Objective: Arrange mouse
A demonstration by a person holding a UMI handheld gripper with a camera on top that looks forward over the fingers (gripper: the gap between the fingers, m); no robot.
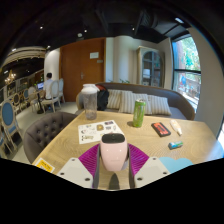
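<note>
Mouse: a white mouse [113, 152] with a dark band across its upper end, rounded body, standing on end between the pink pads.
Tongs: the tongs [113, 160] pinch the mouse from both sides, above the near edge of the bench [120, 140].
Bench: light wood, carrying a green can [139, 112], a clear jar [89, 101] and a white card [98, 129], all beyond the mouse.

Smooth, glossy plastic mouse [113, 149] on a matt, seemingly wooden table [150, 146].
</note>
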